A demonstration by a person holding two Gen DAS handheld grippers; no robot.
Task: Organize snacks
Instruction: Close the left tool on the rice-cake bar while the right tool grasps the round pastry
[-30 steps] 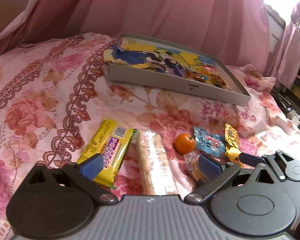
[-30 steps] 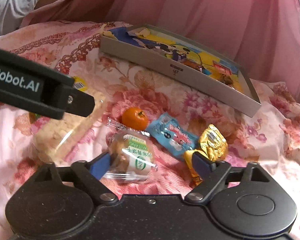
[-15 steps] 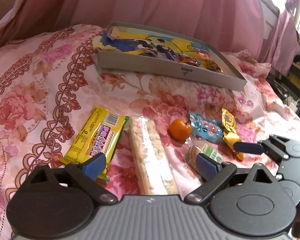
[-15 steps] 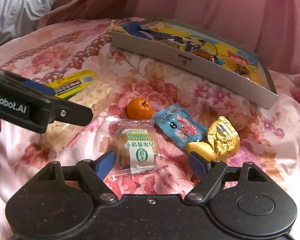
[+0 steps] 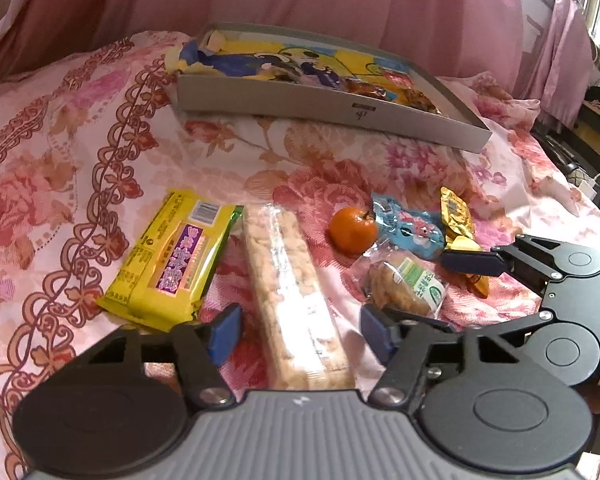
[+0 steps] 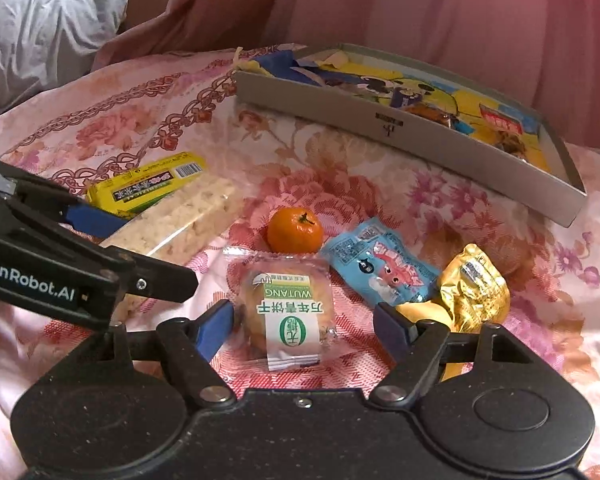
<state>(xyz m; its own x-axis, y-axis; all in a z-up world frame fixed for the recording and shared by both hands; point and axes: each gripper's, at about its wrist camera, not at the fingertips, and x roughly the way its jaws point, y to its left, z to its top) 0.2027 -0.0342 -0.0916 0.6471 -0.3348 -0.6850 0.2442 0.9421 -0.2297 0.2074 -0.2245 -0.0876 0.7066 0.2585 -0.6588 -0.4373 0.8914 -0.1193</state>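
Left claw (image 5: 300, 330) gaping wide over rice bar (image 5: 296, 300), right claw (image 6: 304, 322) spread around pastry (image 6: 290, 320), orange (image 6: 295, 230) sitting just beyond, tray (image 6: 400, 126) lying far on bed (image 6: 132, 128)

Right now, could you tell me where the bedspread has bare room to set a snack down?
Free: the strip between the grey box and the snack row, and the bedspread left of the yellow packet. Crowded: from the orange to the gold packet, where packets touch.
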